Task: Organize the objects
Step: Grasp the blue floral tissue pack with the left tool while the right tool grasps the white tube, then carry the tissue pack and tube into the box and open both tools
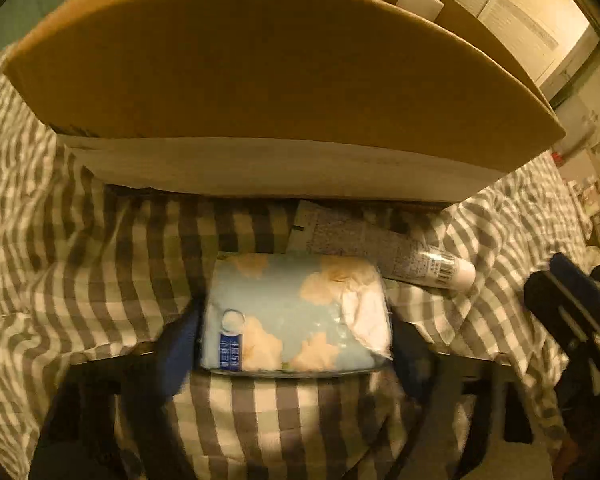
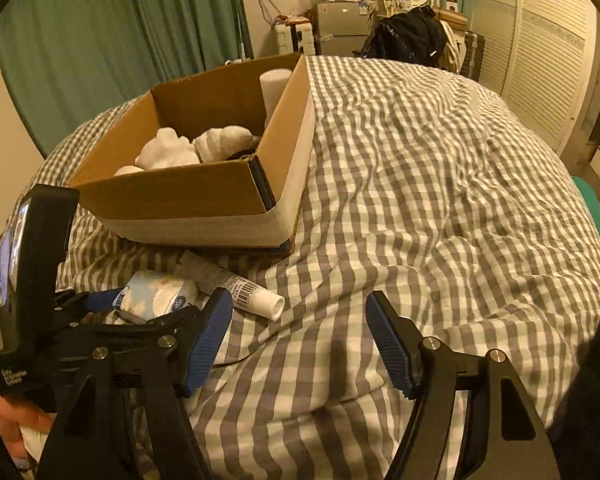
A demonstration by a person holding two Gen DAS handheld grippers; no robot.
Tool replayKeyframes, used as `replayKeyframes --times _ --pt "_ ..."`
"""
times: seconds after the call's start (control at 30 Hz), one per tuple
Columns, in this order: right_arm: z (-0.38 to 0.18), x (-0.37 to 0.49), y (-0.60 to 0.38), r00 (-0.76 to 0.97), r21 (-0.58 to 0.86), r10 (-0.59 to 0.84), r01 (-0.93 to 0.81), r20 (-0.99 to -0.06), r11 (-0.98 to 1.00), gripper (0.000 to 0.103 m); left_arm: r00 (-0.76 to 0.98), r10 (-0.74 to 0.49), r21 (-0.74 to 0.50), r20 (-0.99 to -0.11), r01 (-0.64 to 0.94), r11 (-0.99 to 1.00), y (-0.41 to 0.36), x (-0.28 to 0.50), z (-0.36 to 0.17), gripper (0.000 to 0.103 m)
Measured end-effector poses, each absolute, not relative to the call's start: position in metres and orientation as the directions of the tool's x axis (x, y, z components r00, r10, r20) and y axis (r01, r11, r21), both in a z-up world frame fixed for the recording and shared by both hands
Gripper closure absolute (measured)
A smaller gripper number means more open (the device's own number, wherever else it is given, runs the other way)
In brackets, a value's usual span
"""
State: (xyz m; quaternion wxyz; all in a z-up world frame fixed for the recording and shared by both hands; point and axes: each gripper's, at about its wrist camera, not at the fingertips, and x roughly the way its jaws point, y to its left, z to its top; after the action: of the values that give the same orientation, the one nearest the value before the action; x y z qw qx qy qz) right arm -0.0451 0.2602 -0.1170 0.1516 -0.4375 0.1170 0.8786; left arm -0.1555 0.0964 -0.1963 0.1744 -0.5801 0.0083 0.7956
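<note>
The left tool (image 1: pixel 296 320) is clamped on a tissue pack (image 1: pixel 296 312), a soft light-blue packet printed with pale clouds, one blue pad pressing each short side; the packet sits between the pads just above the checked bedspread (image 1: pixel 80 264). In the right wrist view the same tool (image 2: pixel 156 304) shows from the side, its black frame low at the left with the pack (image 2: pixel 156 292) bulging between the fingers.

The right tool (image 2: pixel 300 340) stands with its jaws wide apart and nothing between them, ribbed blue pads (image 2: pixel 392 344) facing each other over bare bedspread (image 2: pixel 420 200).

Just beyond the tissue pack lies a white tube (image 1: pixel 412 260) on its side, barcode showing near its white cap; in the right wrist view the tube (image 2: pixel 236 284) points its cap toward the open bedspread and its far end reaches under the edge of the box.

The cardboard box (image 2: pixel 204 192) sits on the bed right behind both items, brown with a white band along its base, top open. Inside it lie white crumpled lumps (image 2: pixel 168 152) and an upright white cylinder (image 2: pixel 274 88) in the far corner. From the left wrist view the box wall (image 1: pixel 260 92) fills most of the frame.

Farther off hang green curtains (image 2: pixel 120 20), and a dark bundle (image 2: pixel 408 36) rests at the far end of the bed
</note>
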Motion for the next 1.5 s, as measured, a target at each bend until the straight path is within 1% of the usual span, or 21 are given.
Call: replayKeyframes --times 0.13,0.23,0.33,0.4,0.5,0.57,0.63,0.8,0.9,1.03,1.27,1.5 --pt "-0.124 -0.058 0.261 -0.554 0.071 0.146 -0.351 -0.819 -0.934 0.034 -0.28 0.27 -0.182 -0.921 -0.304 -0.935 0.092 -0.149 -0.188 0.029" --pt "-0.127 -0.067 0.261 -0.545 0.057 0.14 -0.328 -0.827 -0.943 0.034 -0.338 0.266 -0.159 -0.903 -0.311 -0.937 0.077 -0.139 -0.168 0.029" --pt "-0.133 -0.079 0.257 -0.532 0.042 0.126 -0.292 -0.837 -0.955 0.034 -0.408 0.207 -0.086 -0.889 -0.295 -0.952 0.061 -0.134 -0.153 0.029" --pt "-0.141 -0.09 0.253 -0.513 0.022 0.115 -0.252 -0.851 -0.967 0.034 -0.429 0.161 -0.04 -0.889 -0.276 -0.96 0.054 -0.135 -0.151 0.029" --pt "-0.155 -0.107 0.239 -0.47 -0.044 0.123 -0.176 -0.874 -0.983 0.035 -0.437 0.127 -0.013 -0.89 -0.255 -0.967 0.047 -0.139 -0.154 0.029" --pt "-0.163 -0.114 0.228 -0.459 -0.082 0.128 -0.119 -0.879 -0.99 0.039 -0.441 0.114 0.001 -0.89 -0.252 -0.968 0.045 -0.14 -0.155 0.029" --pt "-0.169 -0.12 0.219 -0.45 -0.101 0.122 -0.07 -0.885 -0.992 0.039 -0.442 0.11 0.007 -0.89 -0.253 -0.967 0.047 -0.147 -0.154 0.029" --pt "-0.182 -0.131 0.213 -0.426 -0.131 0.126 -0.017 -0.896 -0.991 0.04 -0.441 0.109 0.008 -0.891 -0.253 -0.967 0.05 -0.145 -0.158 0.029" --pt "-0.186 -0.133 0.211 -0.414 -0.141 0.13 -0.003 -0.901 -0.99 0.045 -0.441 0.111 0.003 -0.891 -0.25 -0.968 0.047 -0.148 -0.16 0.029" --pt "-0.181 -0.125 0.202 -0.418 -0.171 0.148 0.018 -0.896 -0.985 0.062 -0.461 0.114 0.008 -0.88 -0.255 -0.967 0.042 -0.147 -0.156 0.029" --pt "-0.153 -0.094 0.181 -0.459 -0.177 0.13 0.061 -0.879 -0.982 0.079 -0.51 0.106 0.035 -0.854 -0.26 -0.965 0.04 -0.128 -0.131 0.029" --pt "-0.101 -0.053 0.178 -0.55 -0.127 0.113 -0.012 -0.827 -0.992 0.08 -0.581 0.117 0.056 -0.805 -0.271 -0.961 0.039 -0.1 -0.09 0.029"
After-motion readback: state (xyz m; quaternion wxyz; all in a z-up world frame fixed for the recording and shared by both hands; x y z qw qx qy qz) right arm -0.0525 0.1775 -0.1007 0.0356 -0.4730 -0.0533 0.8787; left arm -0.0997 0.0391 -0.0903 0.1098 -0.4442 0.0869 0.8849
